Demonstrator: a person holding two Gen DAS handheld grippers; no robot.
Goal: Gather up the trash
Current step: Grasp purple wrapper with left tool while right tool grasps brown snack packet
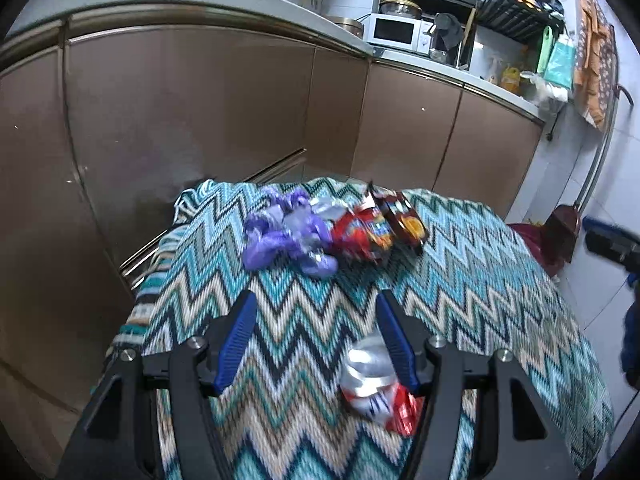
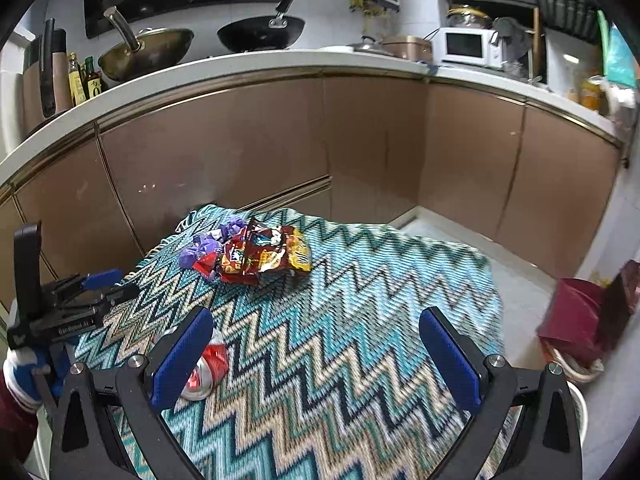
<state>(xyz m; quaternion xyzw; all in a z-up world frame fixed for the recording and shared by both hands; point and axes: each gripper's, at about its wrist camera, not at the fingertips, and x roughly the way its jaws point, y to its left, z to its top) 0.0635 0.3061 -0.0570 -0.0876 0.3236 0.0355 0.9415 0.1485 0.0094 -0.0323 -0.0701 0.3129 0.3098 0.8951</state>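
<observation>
On the zigzag-patterned cloth [image 1: 480, 280] lies a crushed silver and red can [image 1: 372, 380], just inside the right finger of my left gripper [image 1: 316, 300], which is open and grips nothing. At the far end of the cloth sit purple wrappers [image 1: 288, 236], a red snack bag [image 1: 364, 232] and a dark red bag [image 1: 404, 220]. My right gripper [image 2: 316, 316] hangs open over the bare cloth [image 2: 360, 300]. The can [image 2: 208, 368] shows partly behind its left finger. The snack bags [image 2: 264, 256] and purple wrappers [image 2: 204, 248] lie farther off. The left gripper [image 2: 116, 284] shows at the left, held by a gloved hand.
Brown cabinet fronts [image 2: 240, 148] wrap closely around the table's far and left sides, under a white counter [image 2: 280, 60] with woks and a microwave [image 2: 468, 46]. A dark red bin [image 2: 576, 320] with its lid up stands on the tiled floor to the right.
</observation>
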